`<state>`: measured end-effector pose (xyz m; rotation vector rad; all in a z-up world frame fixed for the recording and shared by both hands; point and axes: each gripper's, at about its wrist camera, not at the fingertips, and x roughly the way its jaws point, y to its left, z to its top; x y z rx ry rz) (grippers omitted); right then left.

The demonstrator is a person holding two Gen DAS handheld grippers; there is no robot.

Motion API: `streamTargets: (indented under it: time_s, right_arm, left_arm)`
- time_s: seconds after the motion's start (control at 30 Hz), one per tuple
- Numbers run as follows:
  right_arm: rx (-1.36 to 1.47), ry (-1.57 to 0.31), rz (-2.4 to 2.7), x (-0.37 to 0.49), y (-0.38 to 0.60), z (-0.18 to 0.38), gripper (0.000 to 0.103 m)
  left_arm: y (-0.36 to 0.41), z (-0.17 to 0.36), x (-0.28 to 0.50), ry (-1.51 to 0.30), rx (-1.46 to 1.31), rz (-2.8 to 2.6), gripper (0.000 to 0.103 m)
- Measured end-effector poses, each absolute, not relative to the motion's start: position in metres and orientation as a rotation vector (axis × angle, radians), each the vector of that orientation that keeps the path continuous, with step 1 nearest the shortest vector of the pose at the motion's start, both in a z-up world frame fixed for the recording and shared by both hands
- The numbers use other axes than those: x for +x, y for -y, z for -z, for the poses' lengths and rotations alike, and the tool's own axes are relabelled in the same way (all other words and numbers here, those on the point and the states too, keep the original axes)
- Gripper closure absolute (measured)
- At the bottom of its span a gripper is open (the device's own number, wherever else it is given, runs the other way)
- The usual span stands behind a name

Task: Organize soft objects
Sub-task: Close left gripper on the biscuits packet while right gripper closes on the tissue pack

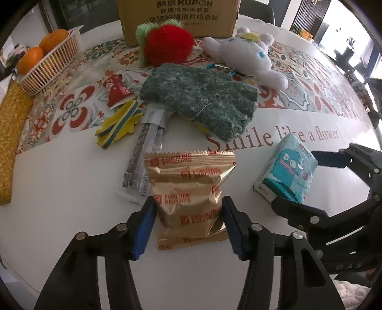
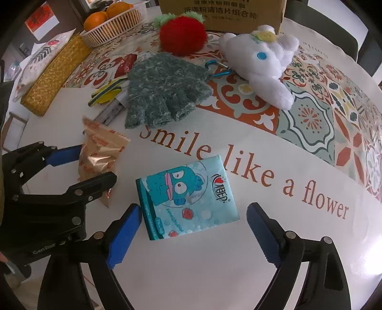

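A gold biscuit packet (image 1: 188, 193) lies on the table between the blue pads of my left gripper (image 1: 188, 224); the pads touch its sides. My right gripper (image 2: 193, 229) is open around a blue tissue pack (image 2: 188, 198), its left pad touching the pack's edge, its right pad apart. Farther back lie a green knit glove (image 1: 203, 100), a red fluffy plush (image 1: 167, 45) and a white plush rabbit (image 1: 248, 54). The same glove (image 2: 164, 88), red plush (image 2: 182, 35) and rabbit (image 2: 262, 57) show in the right wrist view.
A cardboard box (image 1: 179, 19) stands at the back. A basket with oranges (image 1: 47, 64) and a yellow woven mat (image 1: 12, 133) sit at left. A red sachet (image 1: 117, 90), yellow-blue bands (image 1: 119, 124) and a long snack stick (image 1: 143, 162) lie near the glove.
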<state>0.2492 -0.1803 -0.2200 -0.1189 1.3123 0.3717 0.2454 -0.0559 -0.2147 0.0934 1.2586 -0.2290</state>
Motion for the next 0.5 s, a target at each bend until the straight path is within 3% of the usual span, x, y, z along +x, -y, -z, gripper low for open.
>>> streamTargets:
  time_s: [0.13, 0.5]
  right_arm:
    - [-0.07, -1.324, -0.38, 0.251, 0.181, 0.223, 0.022]
    - [-0.049, -1.295, -0.353, 0.241, 0.185, 0.213, 0.024]
  left_arm:
    - [0.055, 0.215, 0.247, -1.25, 0.082, 0.231, 0.053]
    - [0.053, 0.199, 0.239, -1.217, 0.066, 0.246, 0.056]
